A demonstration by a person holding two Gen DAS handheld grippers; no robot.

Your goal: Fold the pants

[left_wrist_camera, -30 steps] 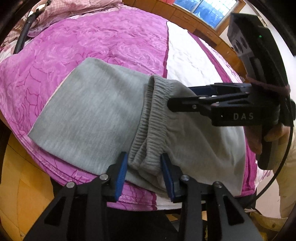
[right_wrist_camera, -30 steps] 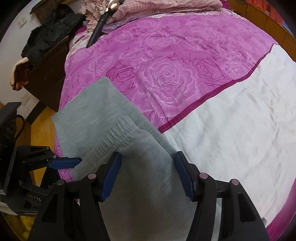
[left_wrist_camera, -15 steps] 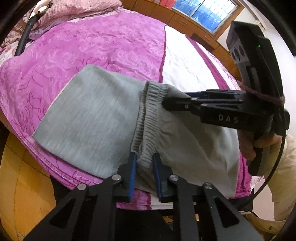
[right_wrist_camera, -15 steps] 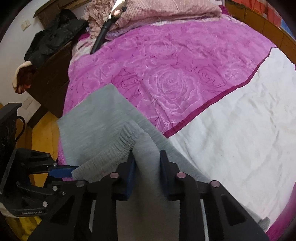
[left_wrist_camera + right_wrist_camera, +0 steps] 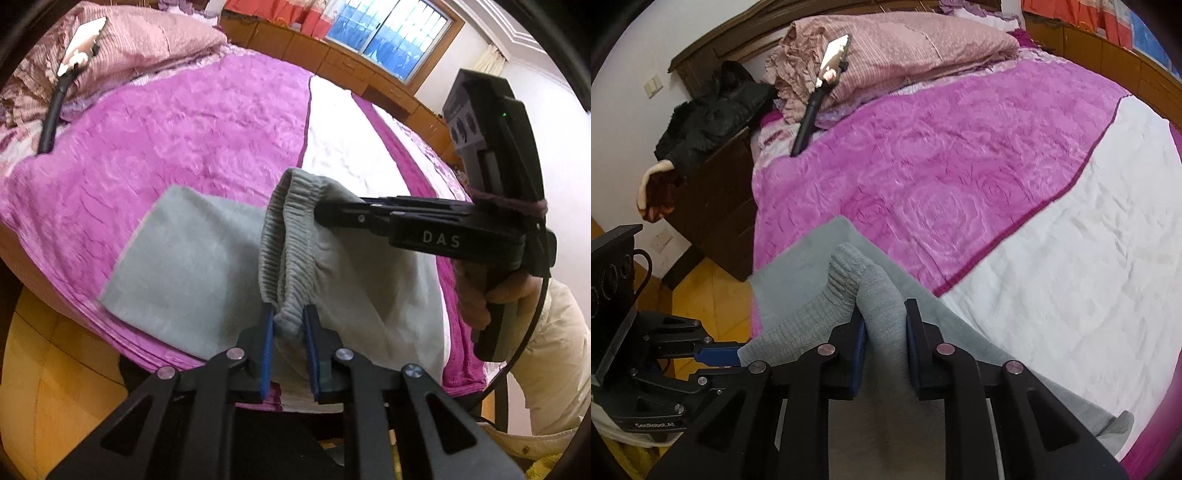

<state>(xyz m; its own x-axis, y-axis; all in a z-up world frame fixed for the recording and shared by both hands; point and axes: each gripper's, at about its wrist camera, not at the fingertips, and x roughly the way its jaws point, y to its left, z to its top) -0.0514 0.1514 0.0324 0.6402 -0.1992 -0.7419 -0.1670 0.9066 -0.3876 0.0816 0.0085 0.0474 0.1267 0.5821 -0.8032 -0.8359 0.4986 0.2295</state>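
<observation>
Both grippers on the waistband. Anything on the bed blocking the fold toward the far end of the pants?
Nothing visible. Both the left hand-held gripper and right hand-held gripper are shut on the ribbed waistband. The flat grey pants ahead are bare; the selfie stick lies well beyond, near the pillow.

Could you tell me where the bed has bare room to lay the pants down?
The white panel right of the grey pants lies bare, as does the purple blanket up to the pillow. The near-left edge is crowded.

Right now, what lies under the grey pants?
Under the grey pants lies the bedcover, its pink part and its white part. What the cloth covers cannot be seen.
</observation>
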